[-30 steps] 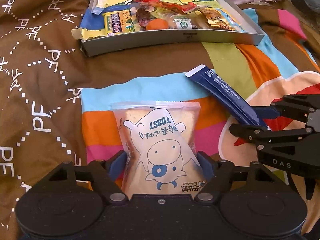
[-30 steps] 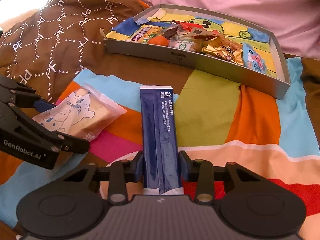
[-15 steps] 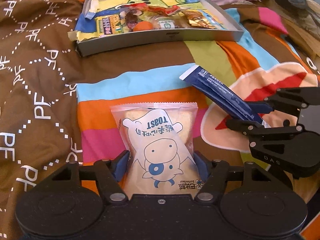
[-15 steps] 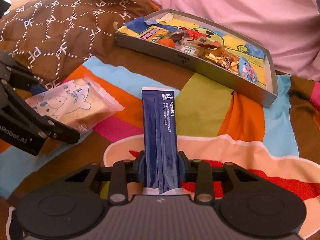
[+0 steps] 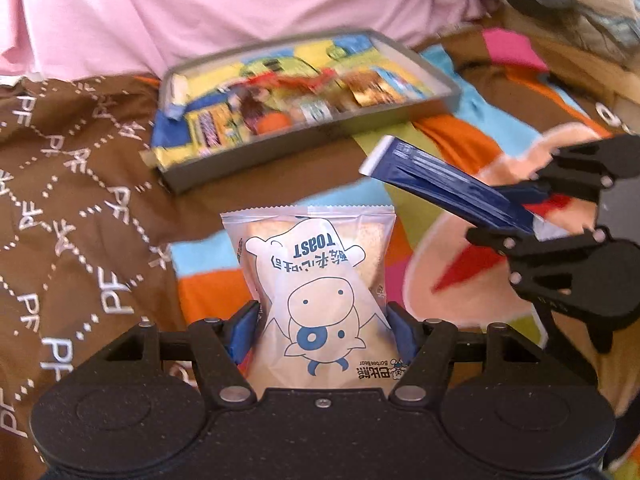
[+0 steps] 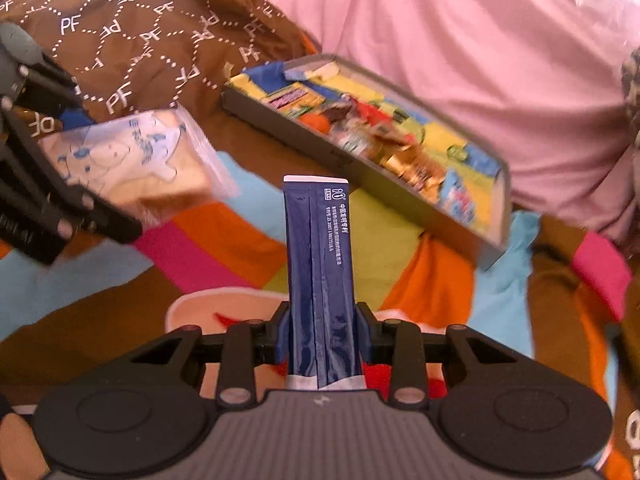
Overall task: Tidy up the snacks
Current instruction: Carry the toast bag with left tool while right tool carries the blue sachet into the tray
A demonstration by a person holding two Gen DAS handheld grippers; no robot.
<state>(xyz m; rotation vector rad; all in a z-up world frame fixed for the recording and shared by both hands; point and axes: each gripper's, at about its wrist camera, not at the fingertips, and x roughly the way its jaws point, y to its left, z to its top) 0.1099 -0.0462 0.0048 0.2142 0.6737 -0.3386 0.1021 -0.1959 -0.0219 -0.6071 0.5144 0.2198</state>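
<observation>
The navy stick packet [image 6: 320,264] runs lengthwise straight out of the right tongs [image 6: 322,340], which are clamped on its near end, white-edged tip toward the grey tray [image 6: 360,168]. The left tongs [image 5: 322,322] pinch the toast bag [image 5: 316,276], its cartoon cow print upside down. Both are off the bed's bright blanket [image 6: 224,248]. Mixed snack wrappers [image 5: 280,112] fill the tray.

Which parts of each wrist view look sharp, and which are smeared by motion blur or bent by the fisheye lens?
Left wrist view: the toast packet in the jaws is crisp, while the snack tray and bedding are smeared. Right wrist view: the blue stick sachet is sharp; the tray, and the toast packet at left, blur. Both views bow toward the dark corners.
</observation>
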